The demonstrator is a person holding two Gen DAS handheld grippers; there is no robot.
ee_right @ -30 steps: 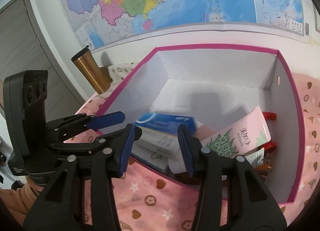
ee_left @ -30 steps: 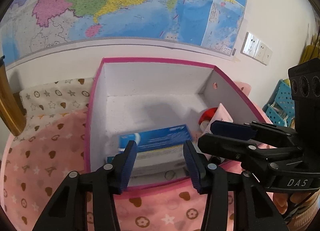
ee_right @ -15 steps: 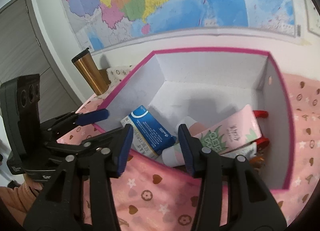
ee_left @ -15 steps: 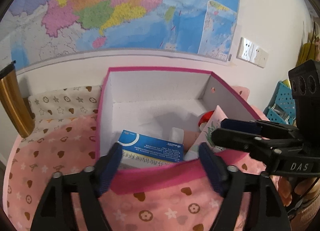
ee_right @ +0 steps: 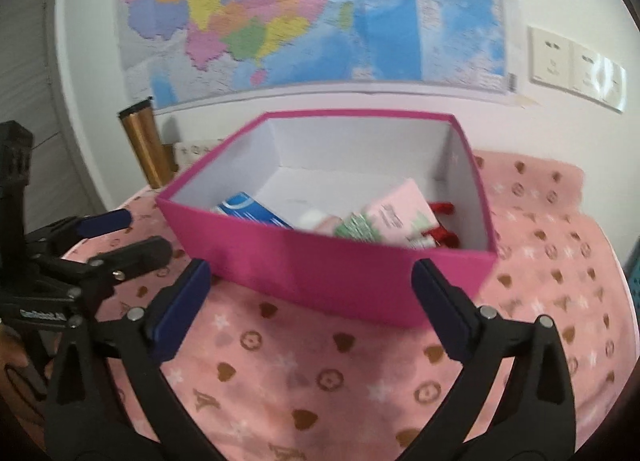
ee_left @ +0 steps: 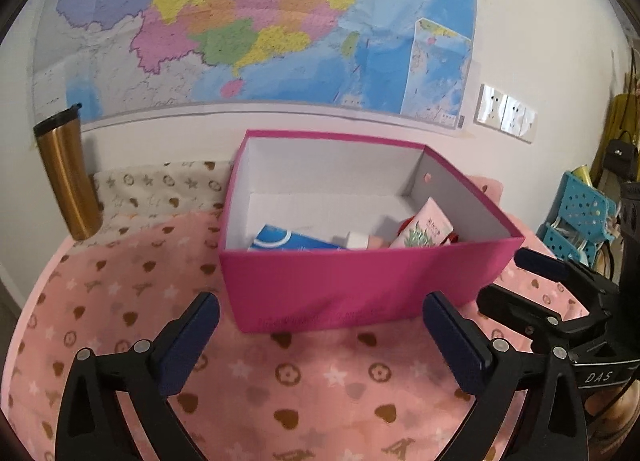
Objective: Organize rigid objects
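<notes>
Left wrist view: box (ee_left: 360, 285) holds blue carton (ee_left: 288, 239) and pink tube (ee_left: 424, 225); left claw (ee_left: 320, 341) and right claw (ee_right: 312, 305) have just spread wide, empty; sorting looks nearly done.

a large coloured map (ee_left: 256, 25) covers the pale wall (ee_left: 532, 41), with a row of white wall sockets (ee_left: 506, 118) to its right. a pink cloth (ee_left: 304, 385) printed with brown hearts and flowers covers the table. a gold tumbler (ee_left: 68, 177) stands at the left by the wall; a grey door (ee_right: 28, 73) lies beyond, blue perforated baskets (ee_left: 576, 217) at the right.
</notes>
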